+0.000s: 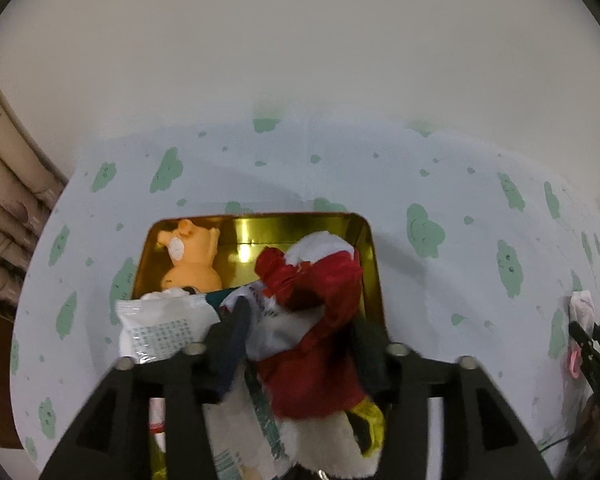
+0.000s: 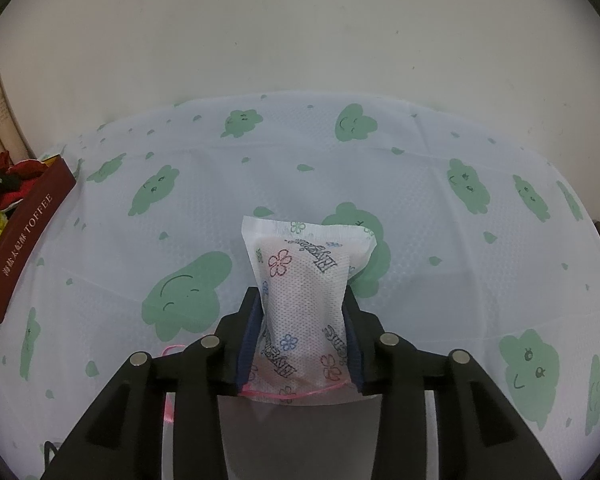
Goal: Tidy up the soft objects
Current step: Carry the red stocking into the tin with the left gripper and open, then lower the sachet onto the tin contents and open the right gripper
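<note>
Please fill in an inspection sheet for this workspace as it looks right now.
Surface: pale tablecloth with green cloud prints.
Job's things: open gold tin holding an orange pig toy, a white packet and a red-and-white plush; flowered sachet lying on the cloth.
Clutter: nothing seen.
Grippers: left gripper open, straddling the plush; right gripper closed around the sachet.
Cables: dark cord at the table edge.
Surroundings: plain wall; rolled paper left.

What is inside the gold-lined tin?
The tin holds an orange pig toy, a white packet and a red and white plush. A bare patch of floor shows between them; whatever lies under the plush is covered.
</note>
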`<state>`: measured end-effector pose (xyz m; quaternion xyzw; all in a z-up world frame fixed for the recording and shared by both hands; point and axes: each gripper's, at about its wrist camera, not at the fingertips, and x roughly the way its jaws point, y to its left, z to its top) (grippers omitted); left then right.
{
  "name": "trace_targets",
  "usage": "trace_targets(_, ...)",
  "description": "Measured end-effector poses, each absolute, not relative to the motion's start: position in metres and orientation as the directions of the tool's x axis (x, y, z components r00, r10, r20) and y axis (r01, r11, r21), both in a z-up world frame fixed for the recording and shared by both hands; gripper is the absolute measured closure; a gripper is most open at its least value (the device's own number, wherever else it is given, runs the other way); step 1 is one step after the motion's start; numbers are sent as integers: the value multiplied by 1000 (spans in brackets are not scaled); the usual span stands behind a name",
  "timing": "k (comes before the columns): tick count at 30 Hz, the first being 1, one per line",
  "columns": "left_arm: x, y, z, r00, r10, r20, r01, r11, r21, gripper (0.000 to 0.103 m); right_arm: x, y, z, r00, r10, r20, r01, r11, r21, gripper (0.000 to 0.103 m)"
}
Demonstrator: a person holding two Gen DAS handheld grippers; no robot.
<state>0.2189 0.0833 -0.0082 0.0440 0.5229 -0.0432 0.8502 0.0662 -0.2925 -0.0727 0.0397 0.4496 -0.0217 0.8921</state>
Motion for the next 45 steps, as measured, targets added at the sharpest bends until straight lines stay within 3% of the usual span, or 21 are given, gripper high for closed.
trace_targets(10,181,101,31,538,-43,-842,85,996,3,48,67,-290,-72,593,-14,-805,71,997,35,67)
trace_targets(22,119,148,38,622,73,-780,-27,997,72,48,64,-286,-64,604,-47,-796,97,995,15,89)
trace_targets(28,97,163,38,653,125,-747,-56,992,117,48,63,-264,-36,641,-32,-767,69,998,15,89)
trace_targets(33,89,172,30,652,166,-740,-84,986,147,48,69,-227,-13,653,44,-756,-9,999,50,89)
trace_targets(45,69,210,19,631,171,-756,-172,982,79,48,91,-51,25,595,326,-735,-339,931,139,89)
